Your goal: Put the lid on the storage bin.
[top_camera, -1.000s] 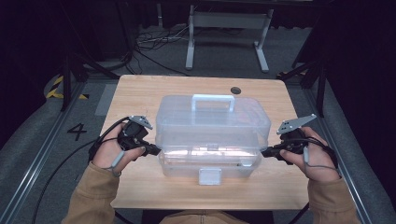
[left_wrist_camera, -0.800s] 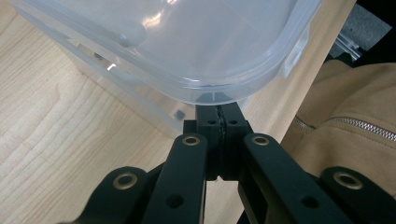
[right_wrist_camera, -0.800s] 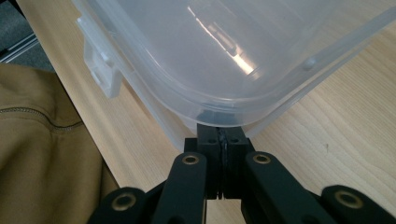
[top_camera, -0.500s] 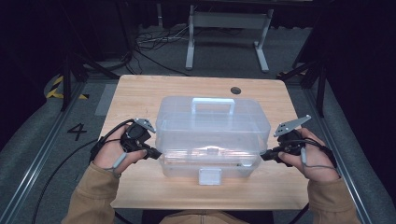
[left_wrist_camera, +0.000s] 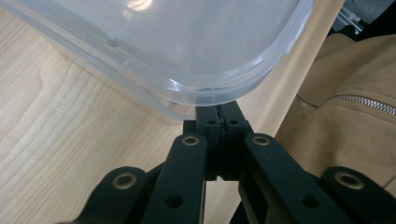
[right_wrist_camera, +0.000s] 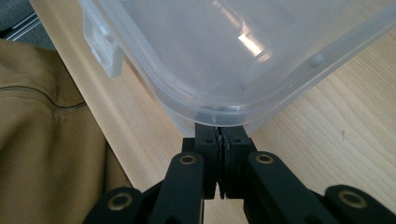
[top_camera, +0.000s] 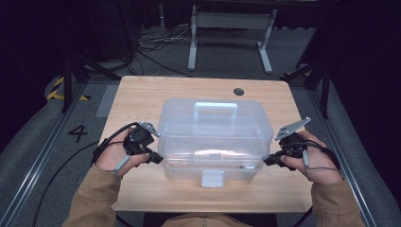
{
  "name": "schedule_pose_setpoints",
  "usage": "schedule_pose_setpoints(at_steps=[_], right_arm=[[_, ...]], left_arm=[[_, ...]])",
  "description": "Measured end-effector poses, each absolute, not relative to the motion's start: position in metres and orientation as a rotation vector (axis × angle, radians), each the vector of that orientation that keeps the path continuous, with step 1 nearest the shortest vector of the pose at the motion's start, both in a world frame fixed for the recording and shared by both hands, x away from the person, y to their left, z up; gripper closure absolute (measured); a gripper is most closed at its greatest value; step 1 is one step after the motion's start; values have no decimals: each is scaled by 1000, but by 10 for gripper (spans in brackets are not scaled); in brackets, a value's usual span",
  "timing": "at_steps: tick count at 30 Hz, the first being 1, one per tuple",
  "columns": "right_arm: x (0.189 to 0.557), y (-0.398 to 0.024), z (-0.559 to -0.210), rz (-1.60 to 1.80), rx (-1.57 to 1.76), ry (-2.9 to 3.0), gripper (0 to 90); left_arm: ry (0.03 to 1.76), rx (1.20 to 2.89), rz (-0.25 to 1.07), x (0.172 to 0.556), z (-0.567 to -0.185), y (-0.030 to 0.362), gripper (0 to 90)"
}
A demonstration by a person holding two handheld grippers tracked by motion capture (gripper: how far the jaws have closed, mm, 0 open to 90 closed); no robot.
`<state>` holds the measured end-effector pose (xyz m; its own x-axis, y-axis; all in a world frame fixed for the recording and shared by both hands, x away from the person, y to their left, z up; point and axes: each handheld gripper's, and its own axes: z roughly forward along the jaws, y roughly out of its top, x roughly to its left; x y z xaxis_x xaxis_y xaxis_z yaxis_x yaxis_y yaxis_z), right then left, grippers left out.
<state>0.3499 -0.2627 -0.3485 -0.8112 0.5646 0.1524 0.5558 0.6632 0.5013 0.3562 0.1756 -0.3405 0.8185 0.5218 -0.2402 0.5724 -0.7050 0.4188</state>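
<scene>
A clear plastic storage box [top_camera: 189,169] stands mid-table, its clear lid [top_camera: 215,130] with a moulded handle [top_camera: 216,108] on top and a white front latch [top_camera: 212,178]. My left gripper [top_camera: 158,160] is at the box's left end and my right gripper [top_camera: 267,162] at its right end. Both are shut with nothing between the jaws. In the left gripper view the closed tips [left_wrist_camera: 217,111] tuck under the lid's rim [left_wrist_camera: 219,95]. In the right gripper view the closed tips [right_wrist_camera: 222,127] sit under the rim [right_wrist_camera: 219,114] too, with the latch [right_wrist_camera: 105,51] at upper left.
The wooden table [top_camera: 142,94] has a round cable hole [top_camera: 238,91] at its back right. A metal stand [top_camera: 227,28] and floor cables lie beyond the far edge. Tan jacket sleeves [top_camera: 92,198] come in from the near edge. Dark rails flank both sides.
Both hands have rolled slightly, so the grey plates on the grippers tilt up more. The grippers stay at the box's ends, and the lid's ends look raised a little.
</scene>
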Motion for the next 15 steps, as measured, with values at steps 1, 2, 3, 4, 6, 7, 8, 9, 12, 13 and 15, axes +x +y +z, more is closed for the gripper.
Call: schedule_pose_setpoints(at_steps=[1, 2, 3, 4, 6, 7, 8, 9, 12, 13, 15], right_arm=[[350, -263, -348, 851, 960, 2850, 878], [350, -262, -349, 845, 959, 2857, 875], [350, -262, -349, 842, 960, 2859, 875], [350, -262, -349, 842, 960, 2859, 875], [351, -262, -351, 825, 960, 2870, 869], [351, -262, -352, 820, 959, 2874, 869], [351, -261, -352, 813, 958, 2877, 869], [351, -261, -352, 813, 958, 2877, 869], [351, -261, -353, 799, 958, 2886, 869], [351, -261, -353, 799, 958, 2886, 869], [351, -260, -354, 793, 958, 2893, 869]], left_arm=[[811, 2518, -141, 356, -341, 176, 892], [809, 2517, -147, 356, -341, 176, 891], [811, 2528, -155, 357, -342, 175, 891], [811, 2528, -155, 357, -342, 175, 890], [808, 2540, -162, 357, -343, 174, 890], [808, 2544, -163, 357, -344, 174, 890], [805, 2548, -165, 357, -344, 174, 890], [805, 2548, -165, 357, -344, 174, 891], [809, 2556, -170, 357, -345, 173, 891], [809, 2556, -170, 357, -345, 173, 891], [808, 2565, -174, 358, -346, 172, 891]])
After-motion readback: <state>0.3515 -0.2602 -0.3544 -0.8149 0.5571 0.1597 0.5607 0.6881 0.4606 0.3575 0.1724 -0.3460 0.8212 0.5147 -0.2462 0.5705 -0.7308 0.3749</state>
